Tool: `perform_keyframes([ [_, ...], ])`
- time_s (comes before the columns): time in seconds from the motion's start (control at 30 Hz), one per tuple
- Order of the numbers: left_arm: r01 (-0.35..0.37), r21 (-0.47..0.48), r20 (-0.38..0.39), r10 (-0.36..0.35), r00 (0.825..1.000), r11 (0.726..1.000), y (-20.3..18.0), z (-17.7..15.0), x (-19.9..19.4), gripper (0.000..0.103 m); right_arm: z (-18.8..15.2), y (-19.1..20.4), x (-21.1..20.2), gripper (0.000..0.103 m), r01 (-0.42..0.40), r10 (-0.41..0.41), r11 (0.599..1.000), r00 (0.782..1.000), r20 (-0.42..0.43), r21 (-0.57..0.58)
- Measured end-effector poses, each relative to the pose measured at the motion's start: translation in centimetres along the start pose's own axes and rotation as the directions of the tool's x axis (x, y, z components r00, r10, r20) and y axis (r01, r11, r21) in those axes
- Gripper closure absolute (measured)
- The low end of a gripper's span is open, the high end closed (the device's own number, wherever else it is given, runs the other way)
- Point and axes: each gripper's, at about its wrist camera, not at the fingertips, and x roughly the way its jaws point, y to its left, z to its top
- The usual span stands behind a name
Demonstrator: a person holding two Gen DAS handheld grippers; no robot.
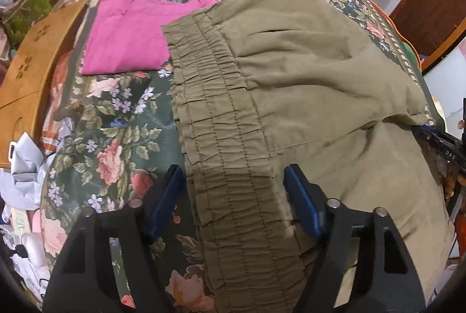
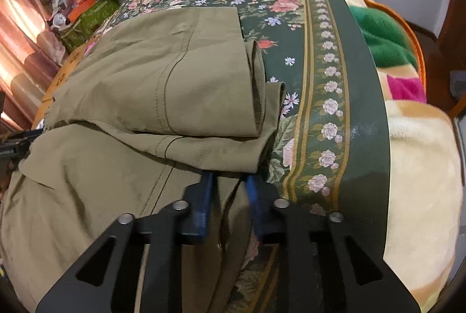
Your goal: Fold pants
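You are holding two grippers over olive pants (image 1: pixel 305 74) lying on a floral bedspread (image 1: pixel 122 120), already doubled over on themselves. A folded pink garment (image 1: pixel 125 36) is sitting just beyond the pants, on the side away from you.

Your left gripper (image 1: pixel 233 193) is pointing steeply down at the gathered elastic waistband (image 1: pixel 221 120). Its blue pads are standing apart, one on each side of the band, and neither is pressing the cloth, so nothing is held there yet. The waistband is running straight away from this gripper, from between the jaws toward the pink garment.

Your right gripper (image 2: pixel 228 190) is sitting at the opposite end, where the folded legs (image 2: pixel 186 71) are ending near the bedspread's flowered border (image 2: pixel 329 109). Its jaws are nearly together, with a ridge of olive cloth pinched between them at the near edge of the stack.

The pants are running lengthwise between your two hands, so each hand is nearest its own end. Judging from this, the left still needs to close on the waistband before both ends can be lifted together
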Motion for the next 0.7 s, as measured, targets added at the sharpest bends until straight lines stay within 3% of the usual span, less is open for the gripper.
perform_keyframes([
  [0.27, -0.116, -0.058, 0.063, 0.119, 0.991, 0.992, 0.7, -0.6, -0.4, 0.032, -0.1, 1.3, 0.1, 0.090, 0.089, -0.089, 0.994, 0.996, -0.002, -0.070],
  [0.6, -0.107, -0.003, 0.041, 0.107, 0.993, 0.994, 0.5, -0.7, -1.7, 0.031, 0.4, 1.6, -1.2, 0.086, 0.107, -0.109, 0.989, 0.994, -0.010, -0.098],
  [0.7, -0.119, 0.036, 0.066, 0.116, 0.991, 0.992, 0.4, -0.1, -3.2, 0.030, 0.4, 1.6, -2.7, 0.086, 0.077, -0.076, 0.993, 0.997, 0.014, -0.088],
])
